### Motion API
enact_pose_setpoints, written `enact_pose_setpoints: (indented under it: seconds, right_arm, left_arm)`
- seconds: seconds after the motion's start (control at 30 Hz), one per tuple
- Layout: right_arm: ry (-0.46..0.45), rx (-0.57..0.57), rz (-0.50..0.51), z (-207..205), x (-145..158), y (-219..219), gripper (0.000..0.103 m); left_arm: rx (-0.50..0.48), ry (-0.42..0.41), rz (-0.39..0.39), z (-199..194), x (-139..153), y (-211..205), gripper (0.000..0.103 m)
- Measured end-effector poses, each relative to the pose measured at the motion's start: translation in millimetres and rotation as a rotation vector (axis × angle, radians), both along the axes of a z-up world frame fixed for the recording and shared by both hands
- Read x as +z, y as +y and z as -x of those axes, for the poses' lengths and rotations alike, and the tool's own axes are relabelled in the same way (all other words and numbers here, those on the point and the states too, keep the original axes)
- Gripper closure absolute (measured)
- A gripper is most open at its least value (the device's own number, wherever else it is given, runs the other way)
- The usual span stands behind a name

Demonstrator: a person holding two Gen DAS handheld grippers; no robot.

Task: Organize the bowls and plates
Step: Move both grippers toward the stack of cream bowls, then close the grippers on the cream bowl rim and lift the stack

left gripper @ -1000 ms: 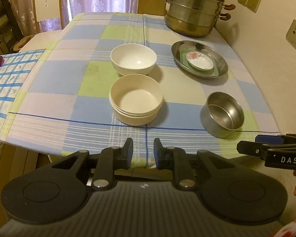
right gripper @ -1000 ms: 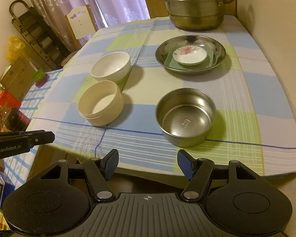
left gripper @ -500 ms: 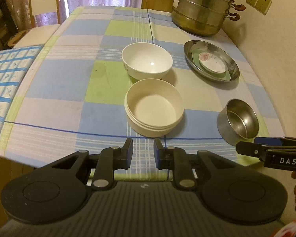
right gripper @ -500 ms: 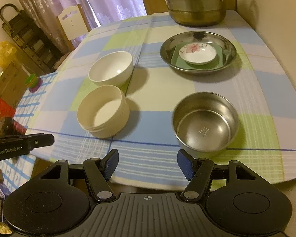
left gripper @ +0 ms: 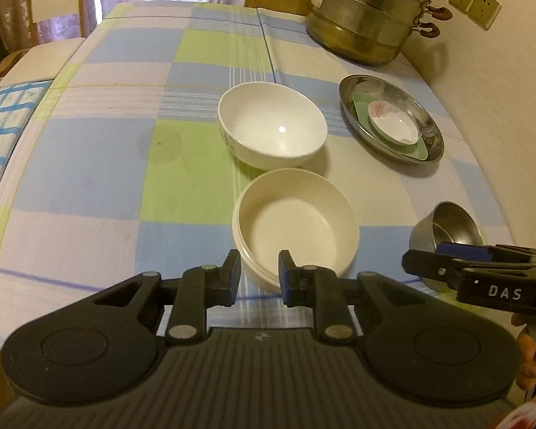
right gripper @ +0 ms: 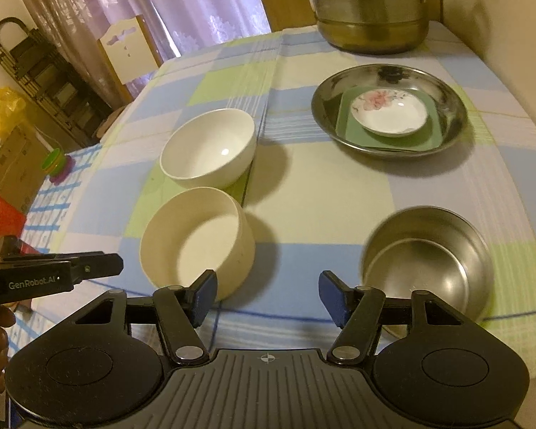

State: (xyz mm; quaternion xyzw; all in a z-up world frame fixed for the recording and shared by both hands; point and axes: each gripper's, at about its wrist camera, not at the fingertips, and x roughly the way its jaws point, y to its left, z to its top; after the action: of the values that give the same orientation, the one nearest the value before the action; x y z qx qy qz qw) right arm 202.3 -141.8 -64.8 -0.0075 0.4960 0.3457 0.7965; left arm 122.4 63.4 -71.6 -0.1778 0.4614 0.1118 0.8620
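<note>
Four dishes stand apart on the checked tablecloth. A cream straight-sided bowl (left gripper: 296, 228) (right gripper: 200, 246) stands nearest, with a white round bowl (left gripper: 271, 125) (right gripper: 207, 146) just behind it. A small steel bowl (left gripper: 453, 225) (right gripper: 428, 261) sits at the near right. At the back right, a steel plate (left gripper: 432, 125) (right gripper: 457, 107) holds a green square plate (right gripper: 350, 125) and a floral saucer (left gripper: 393, 121) (right gripper: 389, 114). My left gripper (left gripper: 259, 275) (right gripper: 100, 264) hovers at the cream bowl's near rim, its jaws a narrow gap apart and empty. My right gripper (right gripper: 268, 296) (left gripper: 428, 264) is closing, with nothing between its jaws, just left of the steel bowl.
A tall steel steamer pot (left gripper: 368, 18) (right gripper: 371, 10) stands at the table's far end against the wall. The wall runs along the right edge. A second table with a blue patterned cloth (left gripper: 3, 114) adjoins on the left. A chair and a rack stand beyond.
Both grippers have come forward and down over the table's near edge, so the bowls look closer. The right jaws have narrowed a little. No dish has moved.
</note>
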Motion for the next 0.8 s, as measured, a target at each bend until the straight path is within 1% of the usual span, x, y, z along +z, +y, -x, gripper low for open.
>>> enact_pose_setpoints:
  seconds: [0.17, 0.27, 0.37, 0.5, 0.6, 0.67, 0.8]
  right_arm:
    - [0.016, -0.011, -0.002, -10, -10, 17, 0.046]
    - [0.020, -0.011, 0.014, -14, -16, 28, 0.047]
    - [0.023, -0.021, 0.028, -17, -21, 36, 0.048]
    - [0.031, -0.027, 0.033, -19, -27, 44, 0.050]
    - [0.032, -0.020, 0.041, -19, -31, 49, 0.055]
    - [0.036, -0.020, 0.049, -19, -34, 52, 0.061]
    - [0.048, -0.017, 0.035, -19, -37, 54, 0.067]
  left_arm:
    - [-0.029, 0.014, 0.012, -18, -12, 13, 0.084]
    - [-0.034, 0.031, 0.001, -28, -19, 17, 0.083]
    - [-0.046, 0.046, 0.017, -36, -26, 20, 0.083]
    - [-0.060, 0.065, 0.000, -43, -34, 21, 0.083]
    - [-0.066, 0.073, -0.002, -47, -39, 24, 0.083]
    - [-0.070, 0.076, -0.004, -49, -42, 25, 0.083]
    - [-0.086, 0.076, -0.006, -51, -46, 26, 0.083]
